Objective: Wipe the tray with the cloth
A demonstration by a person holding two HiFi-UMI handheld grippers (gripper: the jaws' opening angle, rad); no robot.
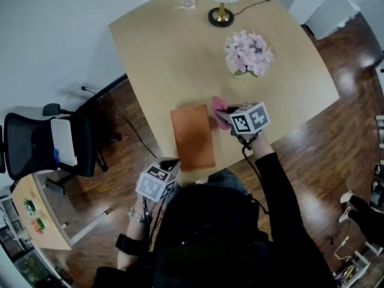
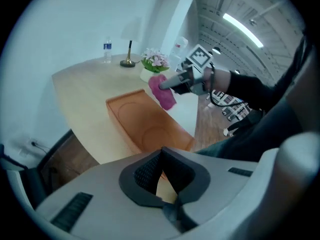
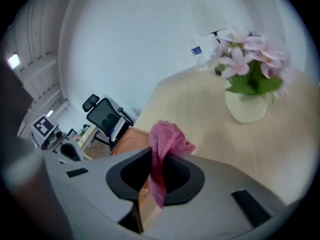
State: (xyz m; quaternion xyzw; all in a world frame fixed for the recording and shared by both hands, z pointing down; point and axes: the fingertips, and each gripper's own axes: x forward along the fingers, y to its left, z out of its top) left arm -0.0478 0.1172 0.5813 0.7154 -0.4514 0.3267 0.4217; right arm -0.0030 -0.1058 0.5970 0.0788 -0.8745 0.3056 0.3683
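Right tongs are closed down on the cloth. The pink wad is pinched between the jaws, with a bunch poking out past the tips and a tail hanging under them. The cloth is lifted, just beside the tray's right long edge, and as far as I can see it's not touching the tray yet. The tray lies flat on the bench, one short end near the bench edge closest to me.

Left tongs have the jaw tips together and nothing between them. They hover off the tray's near-left corner, clear of it.

My read of the step: carry the cloth over the tray and start wiping — no wiping done so far.

To do it well:
- Keep the right jaws tight, because the wad is loose and could slip out under drag.
- Come in over the tray's raised rim, then lower until the hanging bunch presses on the tray floor. The jaw tips should stay off it.
- Sweep along the long side in overlapping passes, into the corners too.
- The tray looks light and may slide, so I'd brace its near end with the left tongs first.
- The flower vase sits well beyond the tray's far-right corner, so keep strokes short on that side.
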